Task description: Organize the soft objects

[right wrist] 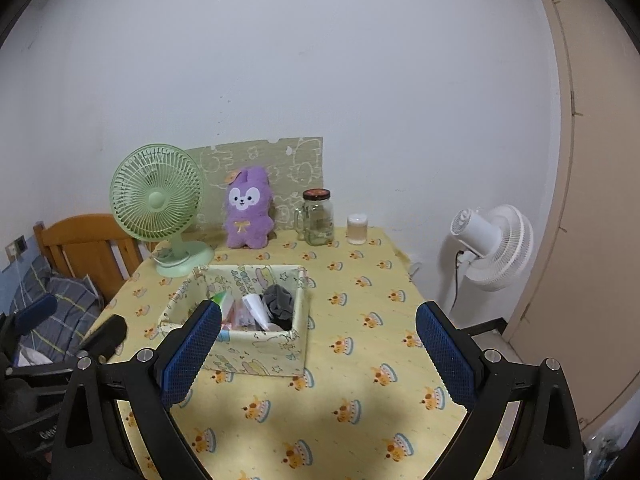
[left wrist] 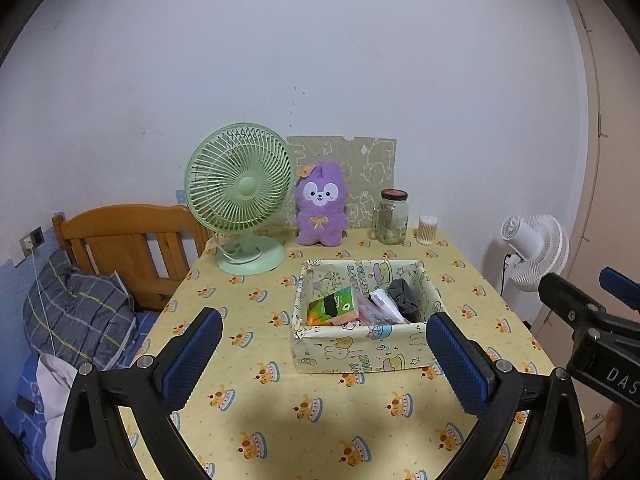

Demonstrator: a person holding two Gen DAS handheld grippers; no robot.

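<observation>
Both tools stand wide apart and hold nothing: the left tool [left wrist: 324, 354] fills the bottom of its view, the right tool [right wrist: 318, 346] the bottom of its own, each above the counter [left wrist: 360, 420]. The counter wears a pale yellow cloth printed with small cakes. Mid-frame sits the patterned fabric box [left wrist: 360, 354], holding a green-and-orange packet [left wrist: 332, 306], a white packet [left wrist: 386, 304] and a dark grey cloth [left wrist: 402, 292]. Behind it, upright at the wall, sits a fluffy purple plush bunny [left wrist: 320, 210], between a green desk fan [left wrist: 238, 192] and a glass jar [left wrist: 392, 218]. A wooden bed frame [left wrist: 120, 244] lies at left; a white floor fan [left wrist: 536, 248] stands at right.
</observation>
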